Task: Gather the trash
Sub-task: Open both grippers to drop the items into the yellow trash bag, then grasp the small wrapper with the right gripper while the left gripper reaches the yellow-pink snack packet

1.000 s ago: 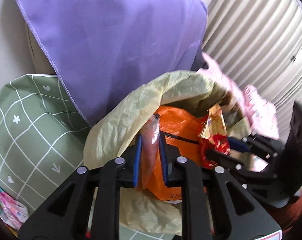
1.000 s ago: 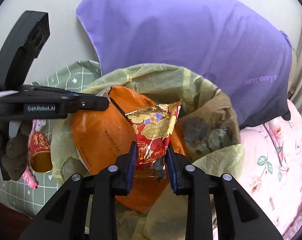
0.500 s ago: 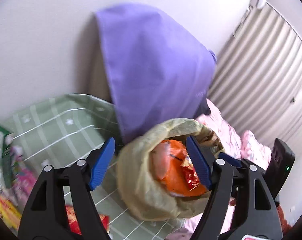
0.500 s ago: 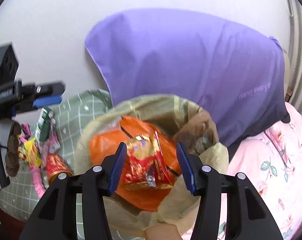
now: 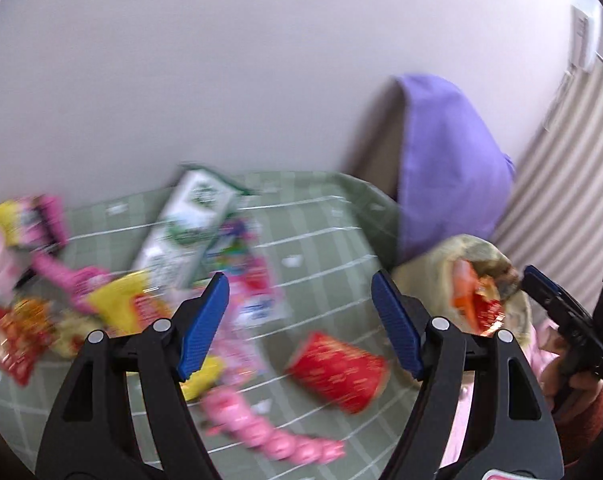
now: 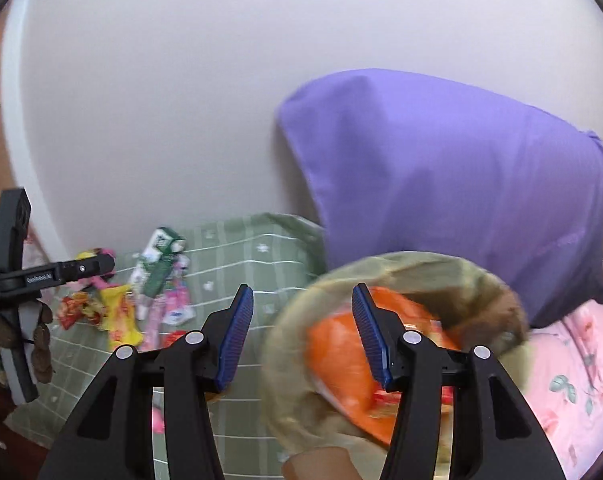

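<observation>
A yellowish trash bag [image 6: 301,332] stands open at the right, with an orange wrapper [image 6: 341,356] and a red snack packet [image 5: 487,312] inside; it also shows in the left wrist view [image 5: 465,248]. My left gripper [image 5: 299,320] is open and empty, above scattered trash on the green mat [image 5: 321,216]: a red paper cup [image 5: 337,372], a white-green carton [image 5: 185,228], pink wrappers [image 5: 269,436] and yellow packets [image 5: 121,304]. My right gripper [image 6: 299,336] is open and empty, over the bag's left rim.
A purple cushion [image 6: 461,184] leans on the white wall behind the bag. A pink floral sheet [image 6: 573,384] lies to the right. Striped blinds [image 5: 561,184] are at the far right. The left view is motion-blurred.
Both grippers opened, dropped their wrappers into the bag and pulled back. The left gripper swung left over the littered mat; the right shifted left off the bag's middle.
</observation>
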`<state>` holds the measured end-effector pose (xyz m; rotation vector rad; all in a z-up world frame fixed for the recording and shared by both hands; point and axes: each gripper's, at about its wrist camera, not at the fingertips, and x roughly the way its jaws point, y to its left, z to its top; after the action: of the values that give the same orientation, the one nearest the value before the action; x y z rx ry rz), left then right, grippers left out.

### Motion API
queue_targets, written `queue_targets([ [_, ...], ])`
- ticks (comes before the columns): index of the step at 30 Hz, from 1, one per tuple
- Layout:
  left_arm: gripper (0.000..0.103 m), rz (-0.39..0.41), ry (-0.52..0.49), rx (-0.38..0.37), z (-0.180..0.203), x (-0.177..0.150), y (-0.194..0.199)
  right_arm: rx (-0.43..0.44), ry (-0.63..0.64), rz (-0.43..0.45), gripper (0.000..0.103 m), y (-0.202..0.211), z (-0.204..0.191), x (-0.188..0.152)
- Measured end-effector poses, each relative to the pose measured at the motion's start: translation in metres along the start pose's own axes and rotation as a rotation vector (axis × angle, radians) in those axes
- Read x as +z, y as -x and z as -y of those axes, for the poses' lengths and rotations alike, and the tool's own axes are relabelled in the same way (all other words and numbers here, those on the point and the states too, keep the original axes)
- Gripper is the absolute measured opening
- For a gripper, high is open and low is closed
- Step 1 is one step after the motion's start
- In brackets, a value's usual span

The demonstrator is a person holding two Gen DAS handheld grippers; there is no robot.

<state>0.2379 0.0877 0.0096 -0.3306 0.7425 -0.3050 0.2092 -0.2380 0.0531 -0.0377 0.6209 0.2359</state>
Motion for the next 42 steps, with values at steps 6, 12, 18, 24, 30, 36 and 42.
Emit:
queue_targets([
  [6,0.07,0.043,0.11,0.132,-0.068,-0.02,0.031,0.043,0.036,-0.024,0.049,-0.021,-0.028,-0.002],
  [12,0.07,0.09,0.201,0.243,-0.116,-0.035,0.059,0.114,0.103,-0.067,0.049,-0.055,-0.075,0.0],
  [18,0.07,0.128,0.236,0.32,-0.147,-0.052,0.095,0.266,0.268,-0.112,0.049,-0.112,-0.174,0.01],
  [24,0.07,0.129,0.31,0.338,-0.176,-0.076,0.121,0.448,0.391,-0.161,0.049,-0.176,-0.272,0.017],
  [30,0.07,0.122,0.311,0.321,-0.181,-0.085,0.123,0.528,0.455,-0.202,0.049,-0.257,-0.352,0.019],
  [36,0.07,0.11,0.27,0.302,-0.177,-0.088,0.119,0.493,0.412,-0.278,0.045,-0.318,-0.381,0.016],
  [42,0.07,0.09,0.301,0.285,-0.188,-0.092,0.111,0.524,0.389,-0.381,0.013,-0.335,-0.387,0.017],
])
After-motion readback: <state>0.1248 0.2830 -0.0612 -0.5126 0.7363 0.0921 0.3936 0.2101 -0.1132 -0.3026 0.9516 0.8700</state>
